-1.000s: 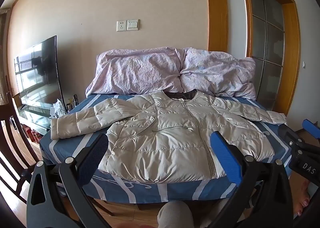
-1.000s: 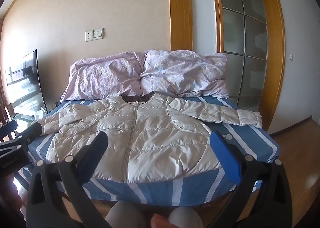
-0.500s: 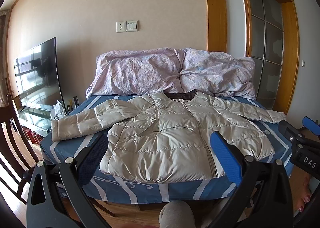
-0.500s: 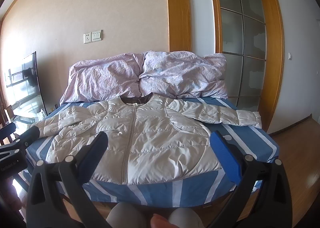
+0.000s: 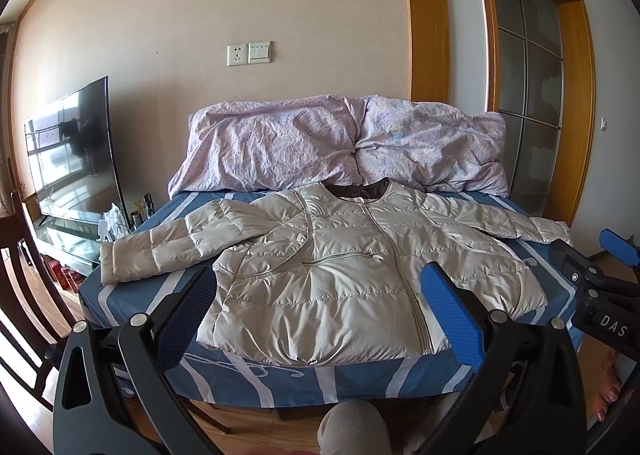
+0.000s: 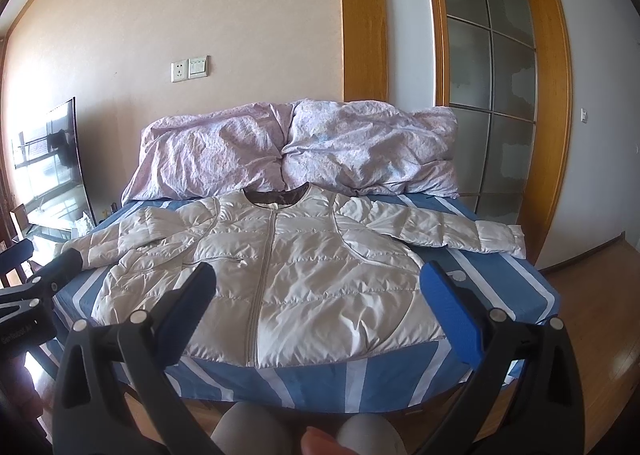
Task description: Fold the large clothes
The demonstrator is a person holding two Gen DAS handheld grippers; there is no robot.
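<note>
A beige quilted puffer jacket [image 5: 340,267] lies flat, front up and zipped, on the blue striped bed [image 5: 280,379], sleeves spread to both sides. It also shows in the right wrist view [image 6: 280,275]. My left gripper [image 5: 320,315] is open and empty, held in front of the bed's near edge, short of the jacket's hem. My right gripper [image 6: 320,311] is open and empty at the same distance. The right gripper also shows at the right edge of the left wrist view [image 5: 600,287].
Two lilac pillows [image 5: 340,147] lean on the wall behind the jacket. A TV [image 5: 72,151] on a glass stand is at the left, with a wooden chair [image 5: 16,295] near it. A glass-paned door [image 6: 492,115] is at the right. My knees [image 6: 248,431] are below.
Both grippers have drawn back or risen slightly, so the bed sits a little lower and farther in both views. The jacket has not moved. Both stay open.
</note>
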